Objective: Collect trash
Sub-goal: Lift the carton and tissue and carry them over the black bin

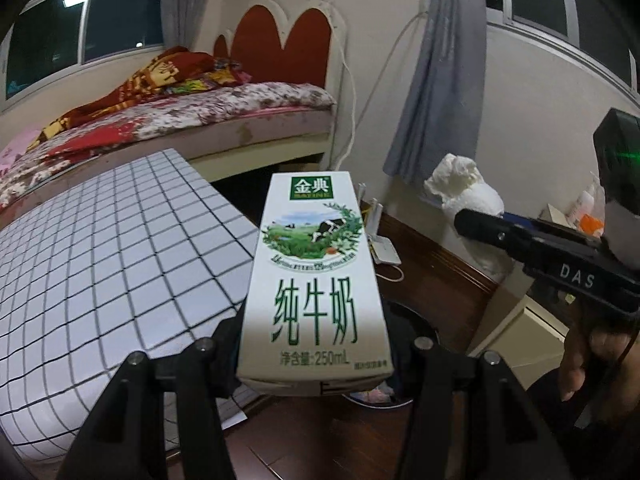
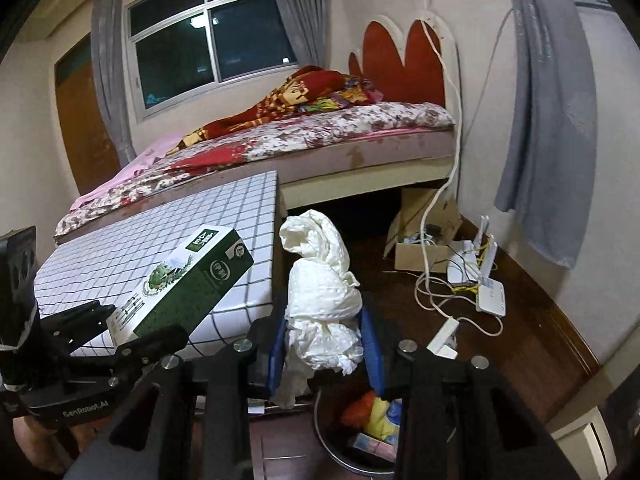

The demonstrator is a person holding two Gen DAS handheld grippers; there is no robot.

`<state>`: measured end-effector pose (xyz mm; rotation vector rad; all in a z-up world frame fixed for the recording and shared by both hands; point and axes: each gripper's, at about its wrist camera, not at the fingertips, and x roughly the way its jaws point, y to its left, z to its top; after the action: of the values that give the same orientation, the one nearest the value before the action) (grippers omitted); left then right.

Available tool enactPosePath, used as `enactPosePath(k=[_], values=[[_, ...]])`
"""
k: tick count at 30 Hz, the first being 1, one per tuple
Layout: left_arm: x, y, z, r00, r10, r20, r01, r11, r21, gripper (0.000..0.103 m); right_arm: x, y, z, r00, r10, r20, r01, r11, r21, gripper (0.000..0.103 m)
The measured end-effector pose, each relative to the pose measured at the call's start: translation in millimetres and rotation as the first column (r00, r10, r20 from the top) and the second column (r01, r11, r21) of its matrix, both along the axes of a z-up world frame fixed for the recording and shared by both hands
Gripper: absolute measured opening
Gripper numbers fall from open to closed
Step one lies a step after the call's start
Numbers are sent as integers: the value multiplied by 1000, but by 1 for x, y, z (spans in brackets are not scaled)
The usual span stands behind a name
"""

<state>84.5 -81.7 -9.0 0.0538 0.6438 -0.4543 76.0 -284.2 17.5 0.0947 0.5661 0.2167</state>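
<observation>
My left gripper (image 1: 316,344) is shut on a white and green milk carton (image 1: 316,280), held in the air beside the table; the carton also shows in the right wrist view (image 2: 180,280). My right gripper (image 2: 324,340) is shut on a wad of crumpled white tissue (image 2: 324,292), which also shows in the left wrist view (image 1: 468,192). Below the right gripper stands a round trash bin (image 2: 360,432) with coloured wrappers inside. Its rim shows behind the carton in the left wrist view (image 1: 416,312).
A table with a white checked cloth (image 1: 100,260) stands to the left, with the bed (image 2: 300,140) behind it. White routers (image 2: 488,280), cables and a cardboard box (image 2: 420,256) lie on the wooden floor by the wall. A grey curtain (image 2: 548,120) hangs at the right.
</observation>
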Motion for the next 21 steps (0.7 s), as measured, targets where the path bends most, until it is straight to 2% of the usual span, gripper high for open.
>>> enactPosePath(k=[13,21], values=[[-3,-37,-33,995,-75,-66,77,997,25,55,-9,-44,-34,996,-85,-32,84,996,-13,35],[-3,-61,-53,987,-117,-113,123,991,47,55,-5,-61,-60,990,-98,-103,97,995,-15,35]])
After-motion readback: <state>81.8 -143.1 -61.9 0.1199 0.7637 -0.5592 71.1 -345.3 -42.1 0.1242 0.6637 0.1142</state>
